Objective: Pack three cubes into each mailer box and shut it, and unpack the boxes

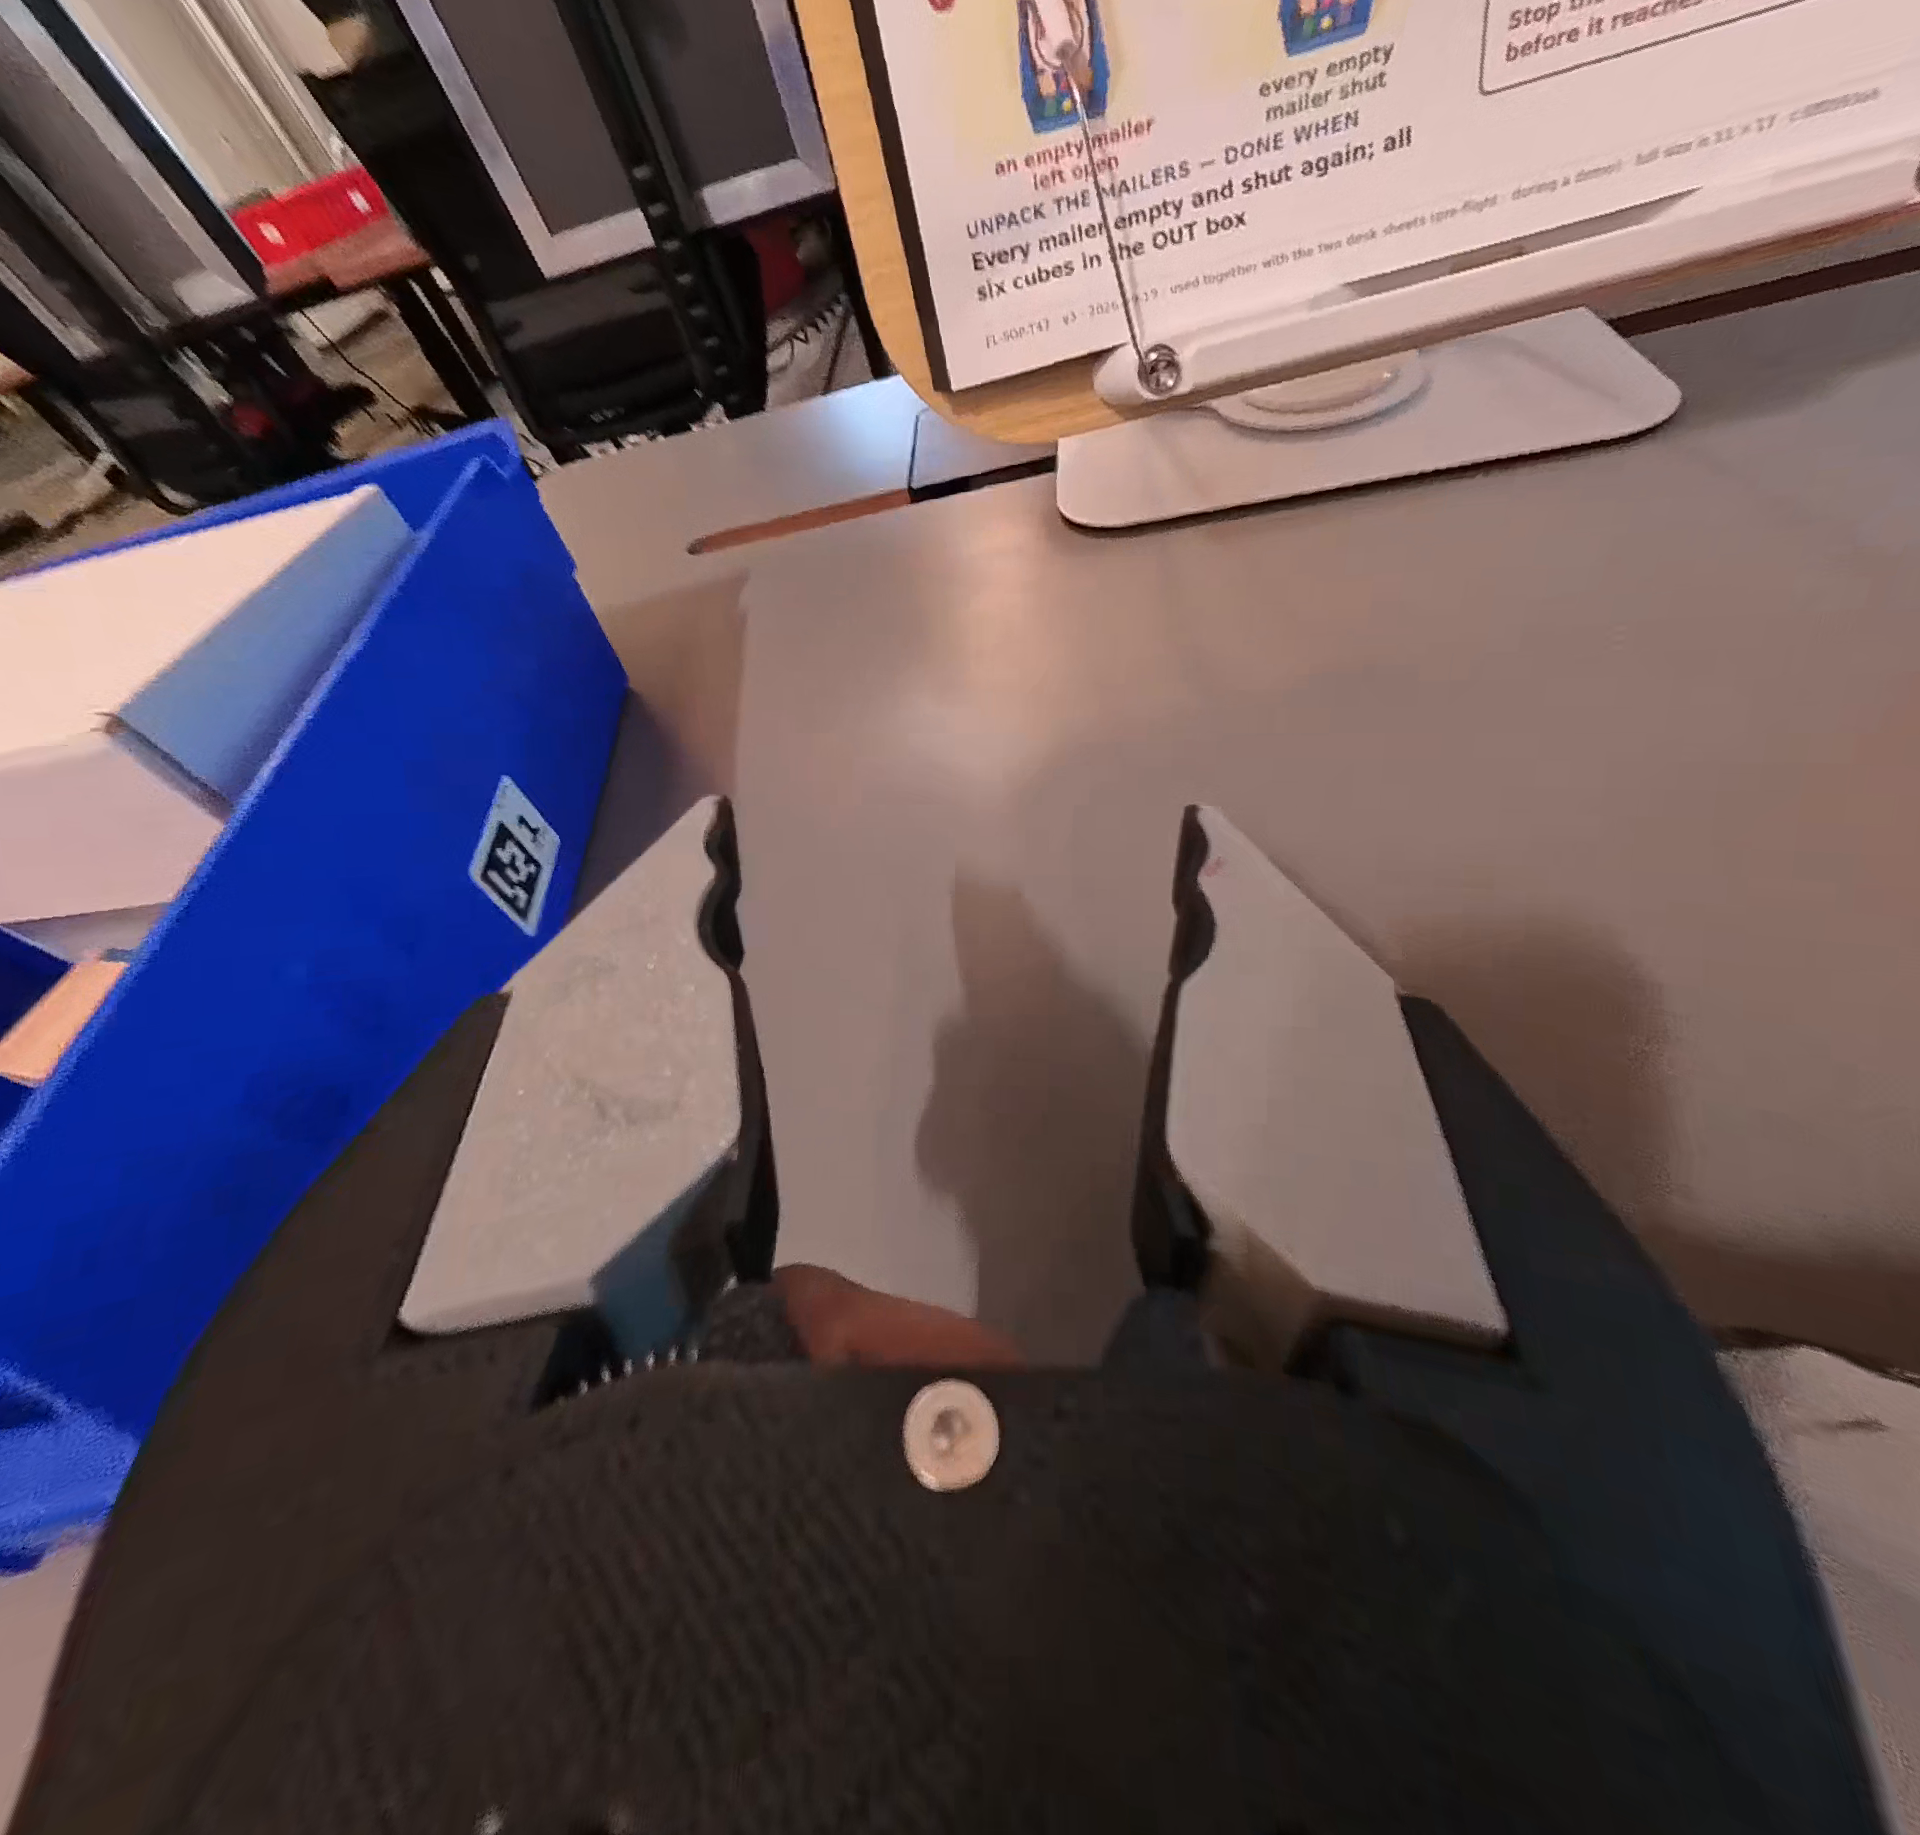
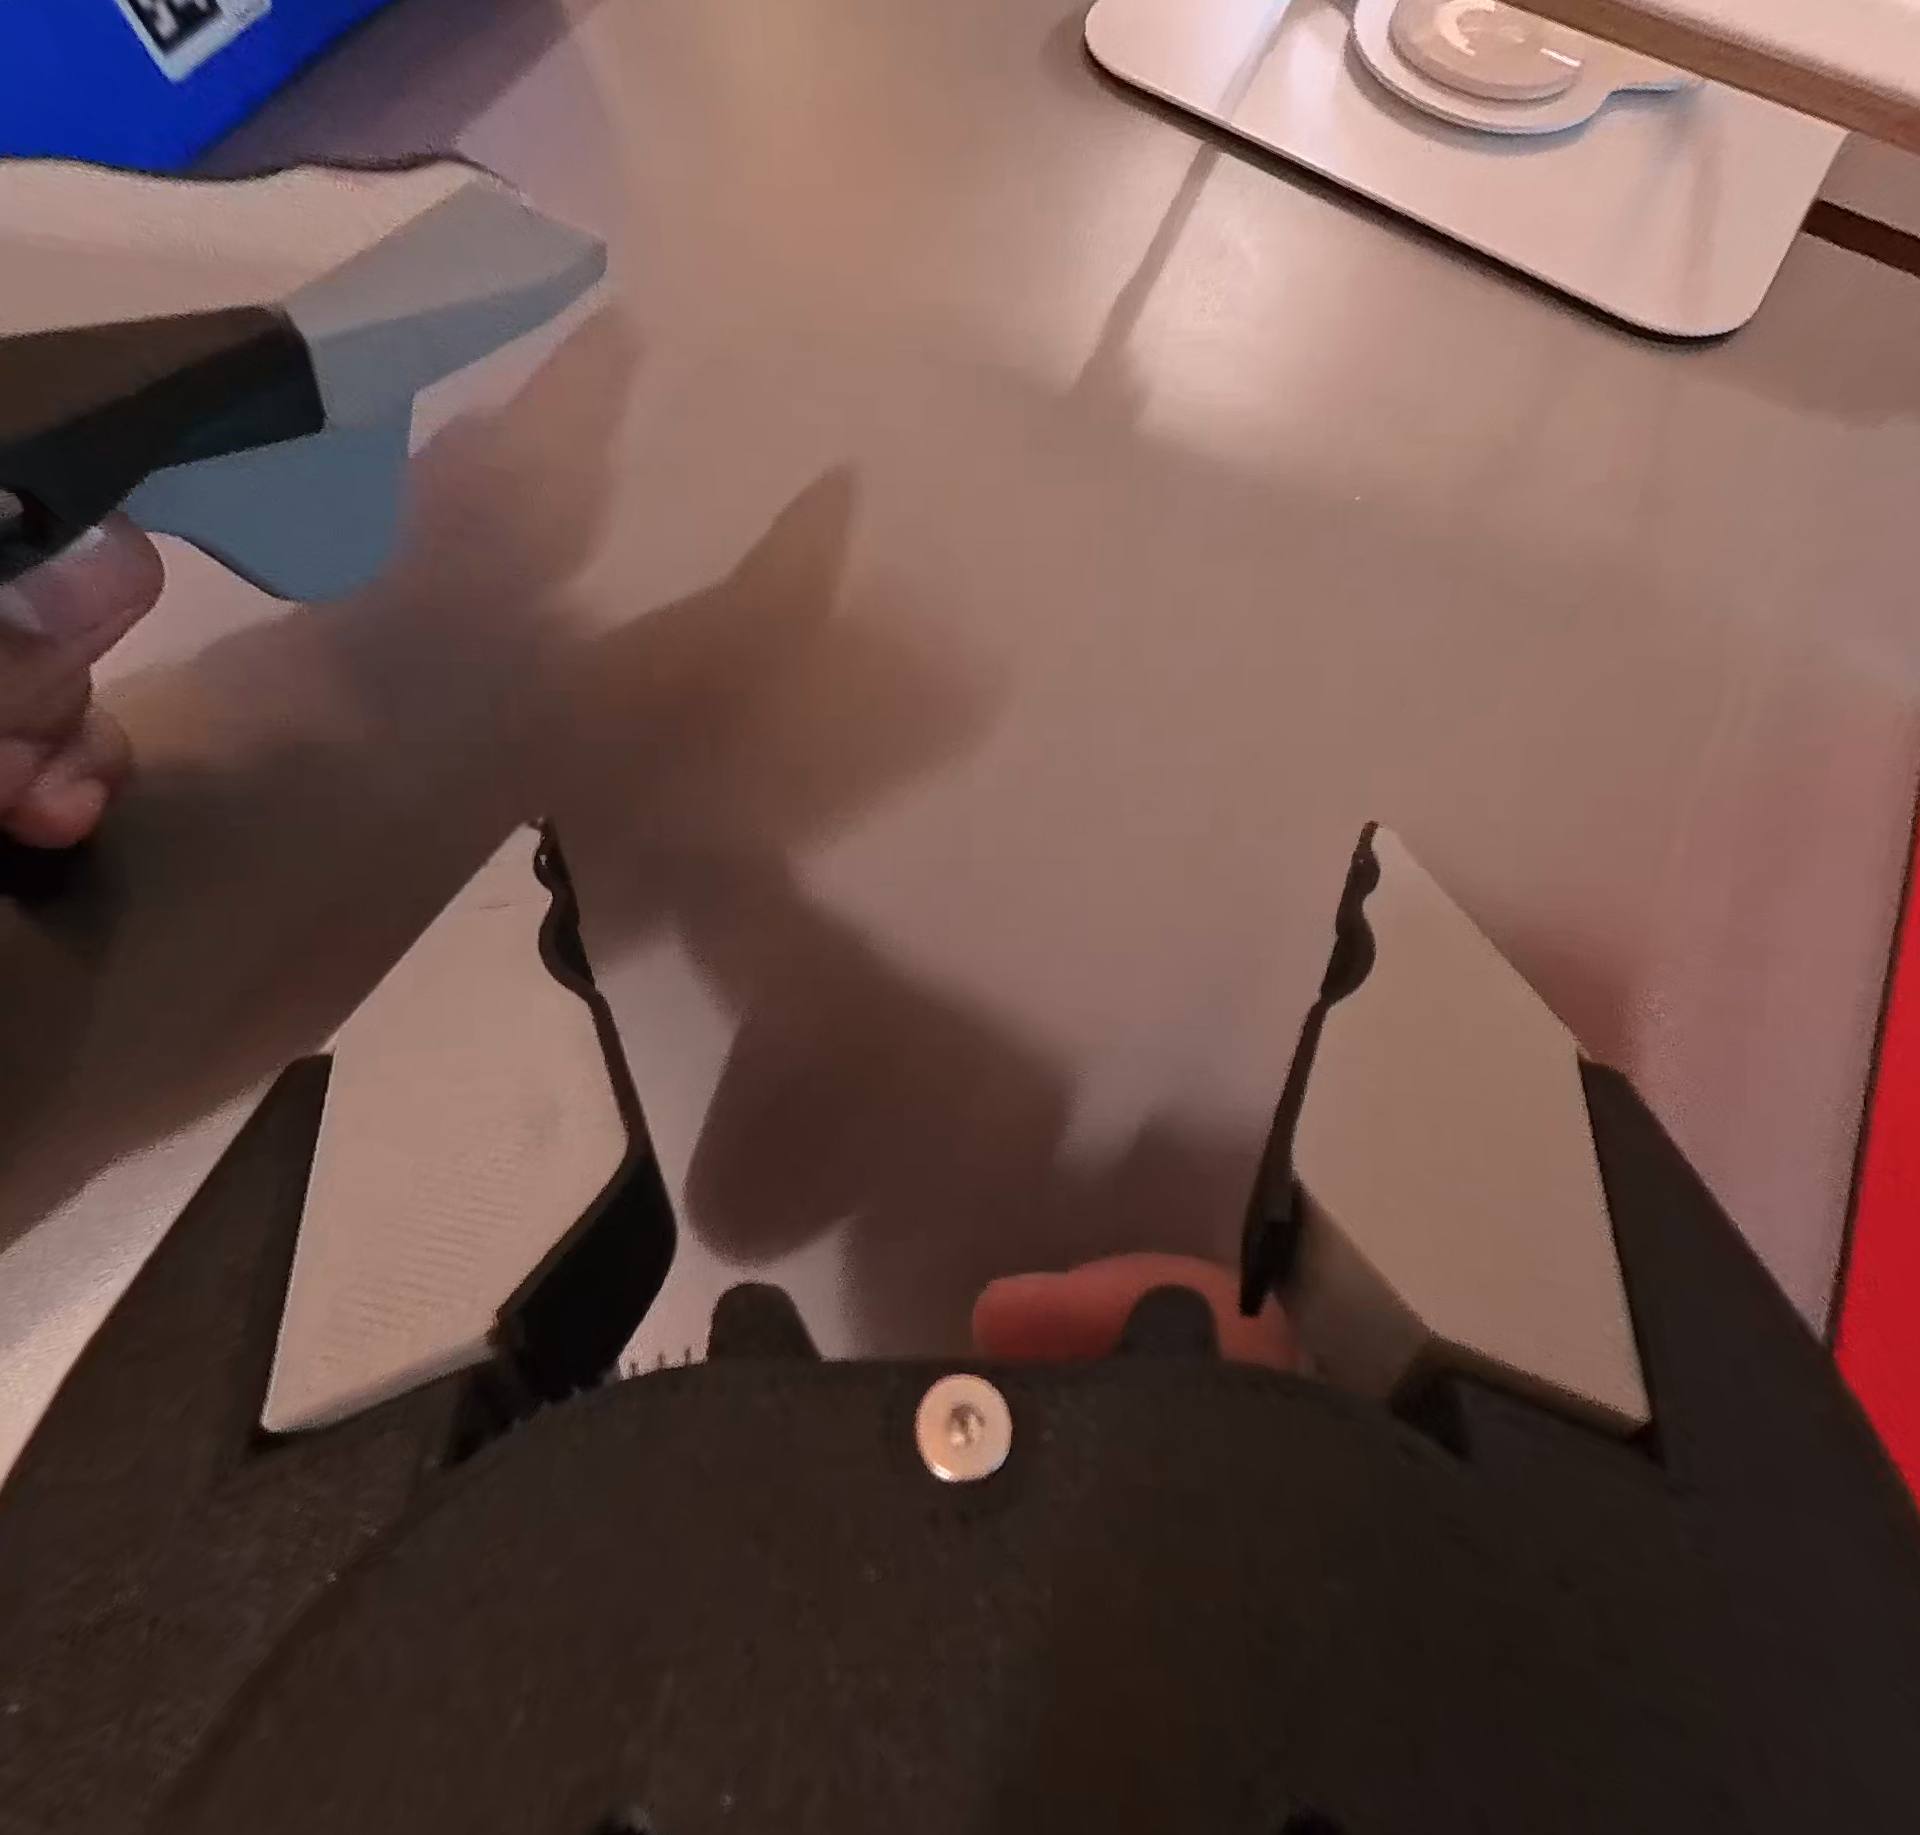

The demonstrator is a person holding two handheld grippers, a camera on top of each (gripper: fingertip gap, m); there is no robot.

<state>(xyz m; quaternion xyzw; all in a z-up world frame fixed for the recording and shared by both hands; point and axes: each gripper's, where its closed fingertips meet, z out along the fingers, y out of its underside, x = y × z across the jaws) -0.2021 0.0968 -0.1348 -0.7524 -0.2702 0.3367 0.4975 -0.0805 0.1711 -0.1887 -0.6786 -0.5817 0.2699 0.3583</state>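
Observation:
A blue bin (image 1: 343,912) stands at the left of the grey table (image 1: 1351,746). White mailer boxes (image 1: 135,663) lie in it, their lids shut as far as I can see. My left gripper (image 1: 956,829) is open and empty over bare table, just right of the bin. My right gripper (image 2: 956,840) is open and empty over bare table too. The left gripper's finger (image 2: 436,320) and the hand holding it show at the left of the right wrist view. A corner of the blue bin (image 2: 208,71) shows at that view's top left. No cubes are in view.
A tilted instruction board (image 1: 1299,102) on a white stand (image 1: 1403,435) sits at the table's far side; its base also shows in the right wrist view (image 2: 1455,154). A red thing (image 2: 1886,1110) borders the table at the right. Shelving and a red bin (image 1: 301,216) lie beyond.

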